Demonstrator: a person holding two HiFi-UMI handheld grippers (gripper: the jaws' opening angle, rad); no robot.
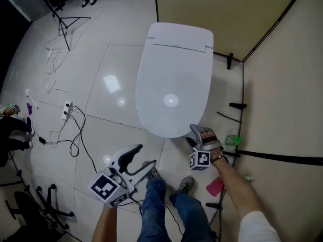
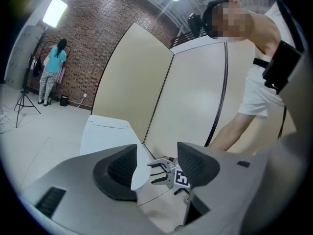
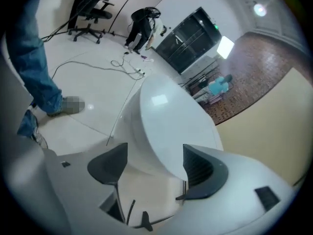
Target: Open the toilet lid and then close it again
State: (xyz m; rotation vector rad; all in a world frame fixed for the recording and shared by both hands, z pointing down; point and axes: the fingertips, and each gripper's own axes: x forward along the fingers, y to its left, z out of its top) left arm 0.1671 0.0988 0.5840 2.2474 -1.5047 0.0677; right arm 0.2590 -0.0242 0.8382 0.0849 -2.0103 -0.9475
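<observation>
Toilet lid [image 1: 171, 79] down (inside hidden)

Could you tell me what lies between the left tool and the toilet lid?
Only bare floor tile, between left tool and toilet lid; the head view shows it.

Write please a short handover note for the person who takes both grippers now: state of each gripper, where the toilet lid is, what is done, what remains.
Left gripper: open, empty, held low and well clear of the toilet lid.
Right gripper: open at the lid's front edge. The edge sits between its jaws, not clamped.
Toilet lid: fully down.
Done: these views do not show whether the lid has already been raised once.
Left: if it has not, close the right gripper on the front edge, lift the lid, then lower it again.
</observation>
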